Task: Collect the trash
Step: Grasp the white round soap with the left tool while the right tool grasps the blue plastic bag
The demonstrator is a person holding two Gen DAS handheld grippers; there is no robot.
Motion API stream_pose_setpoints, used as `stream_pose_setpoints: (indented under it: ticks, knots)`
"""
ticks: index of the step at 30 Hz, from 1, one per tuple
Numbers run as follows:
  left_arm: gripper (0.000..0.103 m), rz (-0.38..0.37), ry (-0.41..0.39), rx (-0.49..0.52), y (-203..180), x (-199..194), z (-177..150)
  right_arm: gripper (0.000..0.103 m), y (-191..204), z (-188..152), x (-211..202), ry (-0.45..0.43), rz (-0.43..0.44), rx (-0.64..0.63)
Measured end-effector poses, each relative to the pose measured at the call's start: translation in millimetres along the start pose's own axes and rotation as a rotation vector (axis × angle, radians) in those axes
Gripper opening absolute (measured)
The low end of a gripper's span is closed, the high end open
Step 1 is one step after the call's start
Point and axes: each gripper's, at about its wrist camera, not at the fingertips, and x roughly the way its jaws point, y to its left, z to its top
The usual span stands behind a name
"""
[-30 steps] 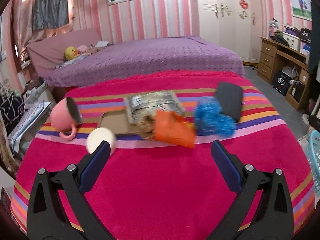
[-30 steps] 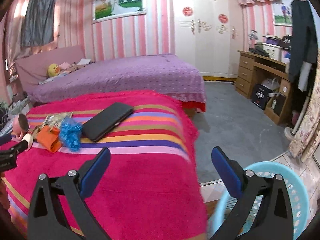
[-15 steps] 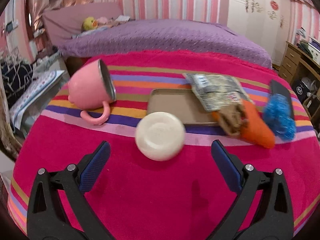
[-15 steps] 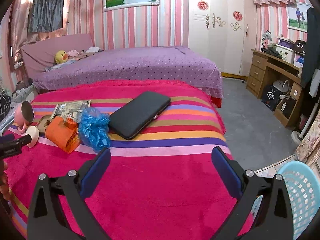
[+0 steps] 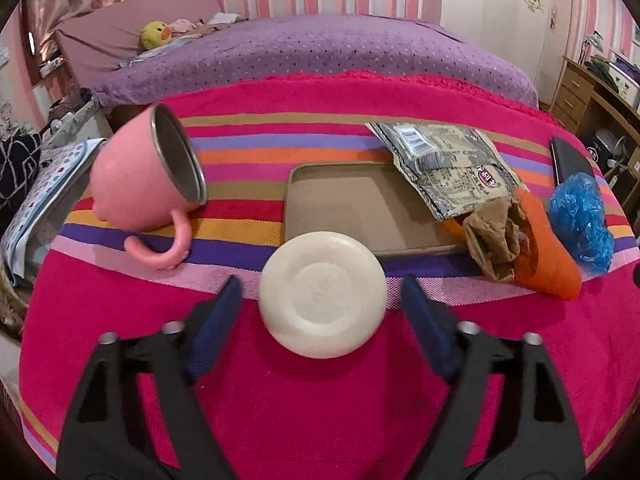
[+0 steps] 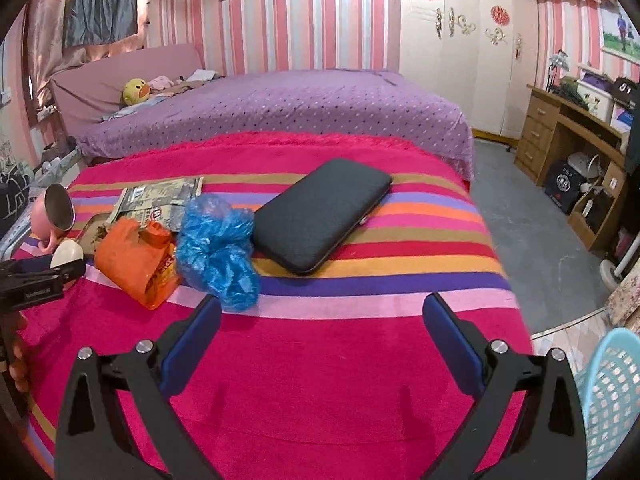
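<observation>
A round cream-white disc lies on the red striped blanket. My left gripper is open with a blue finger on each side of the disc, not touching it. Beside it lie an orange wrapper, crumpled brown paper, a printed foil packet, a flat cardboard tray and a blue plastic bag. My right gripper is open and empty, above the blanket, just right of the blue bag and orange wrapper.
A pink mug lies tipped on its side at the left. A black flat case lies on the blanket. A light blue laundry basket stands on the floor at the right. A purple bed is behind, a wooden desk at the right.
My left gripper has moved forward and narrowed so its fingers now flank the white disc. My right gripper has moved closer to the blue bag and black case.
</observation>
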Motion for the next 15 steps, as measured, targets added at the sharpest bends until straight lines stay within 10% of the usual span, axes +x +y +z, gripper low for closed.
stream_pose_setpoints:
  ticks: [12, 15]
  knots:
    - [0.061, 0.031, -0.041, -0.022, 3.8, -16.5, -9.8, 0.096, 42.7, 13.6, 24.9, 0.017, 0.027, -0.100]
    - [0.061, 0.052, -0.078, -0.010, 2.8, -34.7, -15.4, 0.078, 57.3, 20.8, 32.2, 0.019, 0.045, -0.136]
